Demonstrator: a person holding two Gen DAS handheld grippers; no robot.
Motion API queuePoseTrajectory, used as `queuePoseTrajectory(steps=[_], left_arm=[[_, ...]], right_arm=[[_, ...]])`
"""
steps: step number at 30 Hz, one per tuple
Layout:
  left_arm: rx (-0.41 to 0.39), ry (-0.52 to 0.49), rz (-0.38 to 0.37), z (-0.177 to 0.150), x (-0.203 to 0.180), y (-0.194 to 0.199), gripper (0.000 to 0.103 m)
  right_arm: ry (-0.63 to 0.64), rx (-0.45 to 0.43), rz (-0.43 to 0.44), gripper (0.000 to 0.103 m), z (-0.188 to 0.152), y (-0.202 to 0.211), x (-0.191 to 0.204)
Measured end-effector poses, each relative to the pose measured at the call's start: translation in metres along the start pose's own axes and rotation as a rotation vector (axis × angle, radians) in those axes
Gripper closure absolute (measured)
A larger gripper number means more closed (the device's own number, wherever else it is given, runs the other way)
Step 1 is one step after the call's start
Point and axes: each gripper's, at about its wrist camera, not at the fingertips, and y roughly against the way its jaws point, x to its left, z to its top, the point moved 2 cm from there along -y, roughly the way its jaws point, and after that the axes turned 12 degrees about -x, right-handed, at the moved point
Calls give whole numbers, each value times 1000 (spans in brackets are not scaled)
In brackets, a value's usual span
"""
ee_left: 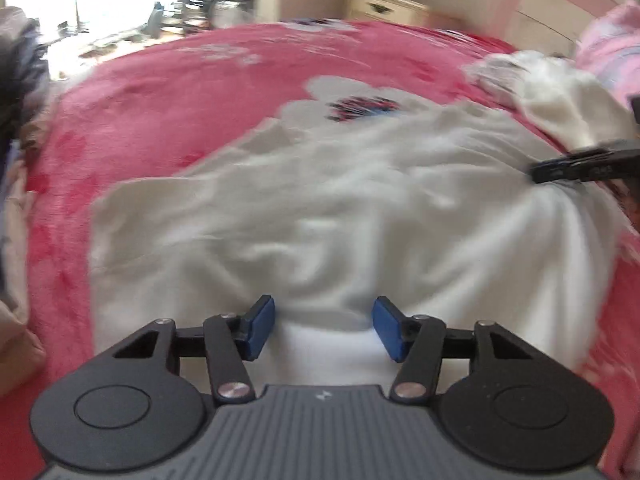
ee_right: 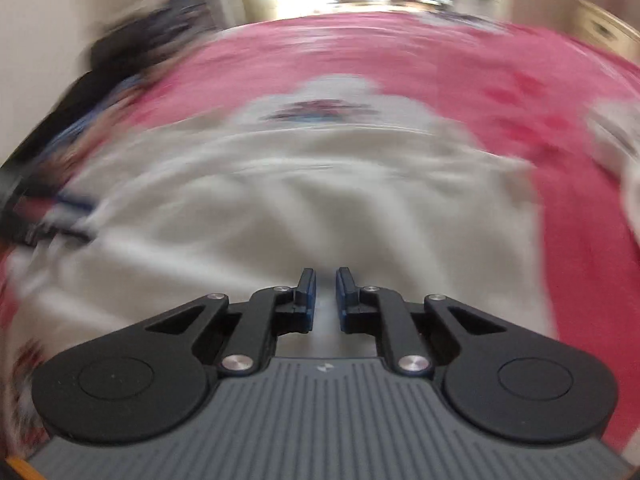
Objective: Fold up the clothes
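**Fold clothes: tool states and garment position, one moment**

Left tool: jaws stood about half apart. The blue pads flanked a raised ridge of white cloth. No pad was seen to press on it, so this is logged as open, poised over the cloth and pointing steeply down.

Right tool: jaws were drawn together, with only a thin slit left between the pads. In the right wrist view a narrow strip of pale cloth ran into that slit. The view was heavily motion-blurred. In the left wrist view the same tool entered from the right edge, and its tip pinched a gathered point of the cloth, with creases fanning out from the pinch. Logged as closed on the garment.

White garment: it lay spread and rumpled on the bed, filling the middle of the left wrist view. Its near edge was under the left tool and its right side was bunched at the right tool. The type of garment could not be told.

Blanket: pink-red with pale flower prints, covering the bed under the garment.

Second white item: it lay on the blanket beyond the right tool, at the far right. Whether it joined the garment was unclear.

Clothes heap: dark and mixed, at the bed's left edge.

Cream cabinet: it stood past the far side of the bed.
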Motion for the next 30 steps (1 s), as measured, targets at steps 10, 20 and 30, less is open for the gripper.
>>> queuePoseTrajectory(steps=[10,20,30], left_arm=[[-30,15,8,37,16,-21,45],[-34,4,11,40,13,-38,45],[-62,2,17,44,13,-46,45]], right_arm=[[41,-104,-60,78,46,4,-18],[117,-64,-65,76,60,-29,-31],[122,-119,-59,98,57,-25,-35]])
